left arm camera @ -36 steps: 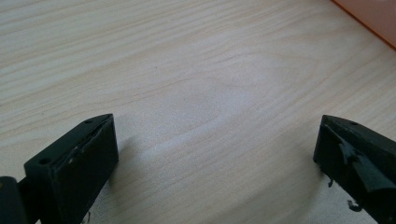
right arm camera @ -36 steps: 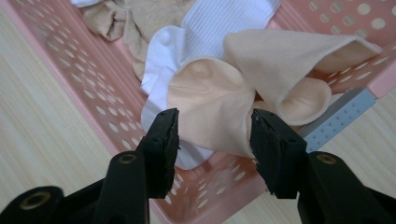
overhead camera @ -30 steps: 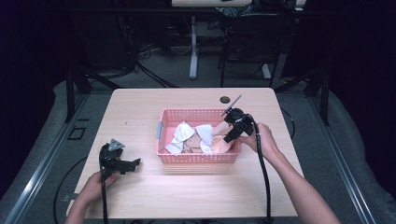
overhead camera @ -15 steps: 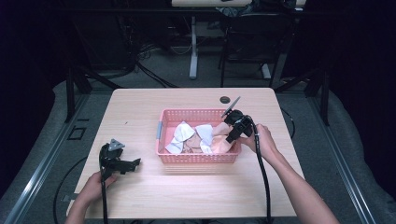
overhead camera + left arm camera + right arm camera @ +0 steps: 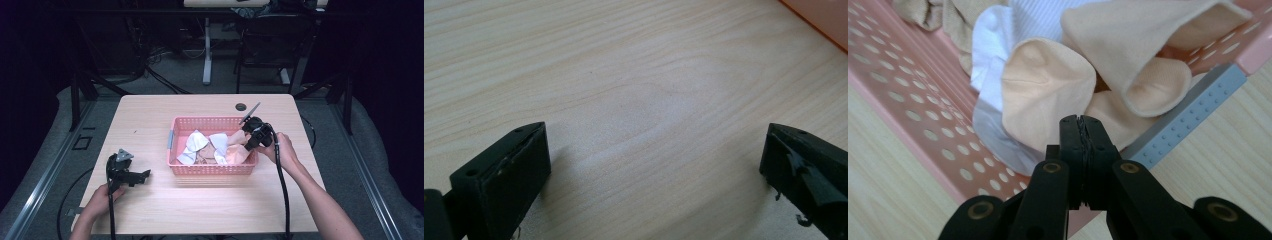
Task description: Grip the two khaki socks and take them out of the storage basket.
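Observation:
A pink perforated basket (image 5: 215,120) sits at the middle of the wooden table, with white socks (image 5: 195,142) and peach socks (image 5: 238,153) lying in it. My right gripper (image 5: 246,143) hangs over the basket's right end, held by the person's right hand. In the right gripper view its jaws (image 5: 1081,123) are pressed together just above a peach sock (image 5: 1048,95), with nothing visible between them. The basket wall (image 5: 908,100) and its grey handle (image 5: 1188,125) lie below. My left gripper (image 5: 142,175) rests low at the table's front left, its jaws (image 5: 654,170) wide apart over bare wood.
A black round grommet (image 5: 241,106) sits in the table behind the basket. The basket's orange-pink corner (image 5: 824,20) shows at the top right of the left gripper view. Cables trail from both grippers off the table's front edge. Dark chairs and desk legs stand beyond the table.
The right gripper has shifted slightly down over the basket's right end. The left gripper has stayed where it was.

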Tool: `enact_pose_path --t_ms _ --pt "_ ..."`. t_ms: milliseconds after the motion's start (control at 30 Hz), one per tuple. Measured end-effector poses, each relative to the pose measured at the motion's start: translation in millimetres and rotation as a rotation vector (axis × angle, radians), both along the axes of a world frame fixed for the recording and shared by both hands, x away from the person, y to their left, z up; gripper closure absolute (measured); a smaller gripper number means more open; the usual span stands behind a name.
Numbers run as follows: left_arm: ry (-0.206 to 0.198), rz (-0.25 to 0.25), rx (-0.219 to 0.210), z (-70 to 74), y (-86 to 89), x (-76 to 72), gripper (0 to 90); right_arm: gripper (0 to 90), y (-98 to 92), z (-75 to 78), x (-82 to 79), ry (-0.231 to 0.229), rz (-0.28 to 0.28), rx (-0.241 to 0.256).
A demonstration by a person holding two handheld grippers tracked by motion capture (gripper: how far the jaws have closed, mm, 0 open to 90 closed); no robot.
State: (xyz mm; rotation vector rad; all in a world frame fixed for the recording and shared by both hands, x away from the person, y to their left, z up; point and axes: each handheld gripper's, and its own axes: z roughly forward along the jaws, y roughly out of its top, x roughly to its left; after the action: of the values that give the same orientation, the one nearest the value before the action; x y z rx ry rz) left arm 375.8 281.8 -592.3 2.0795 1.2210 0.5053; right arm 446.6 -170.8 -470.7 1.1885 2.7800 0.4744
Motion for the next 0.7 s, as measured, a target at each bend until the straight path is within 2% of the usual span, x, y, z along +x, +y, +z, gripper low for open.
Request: enact_pose_path --t_ms 233,267,533,700 --pt "0.0 0.0 0.0 0.0 0.0 0.0 0.0 89.0 1.8 9.9 -3.8 -0.021 0.014 0.035" --pt "0.0 0.0 0.0 0.0 0.0 0.0 0.0 89.0 2.3 10.0 -4.6 -0.025 0.002 0.06" --pt "0.0 0.0 0.0 0.0 0.0 0.0 0.0 89.1 2.7 25.8 -6.6 -0.043 0.025 0.076" --pt "0.0 0.0 0.0 0.0 0.0 0.0 0.0 89.2 3.2 32.8 -8.9 -0.058 0.022 0.101"
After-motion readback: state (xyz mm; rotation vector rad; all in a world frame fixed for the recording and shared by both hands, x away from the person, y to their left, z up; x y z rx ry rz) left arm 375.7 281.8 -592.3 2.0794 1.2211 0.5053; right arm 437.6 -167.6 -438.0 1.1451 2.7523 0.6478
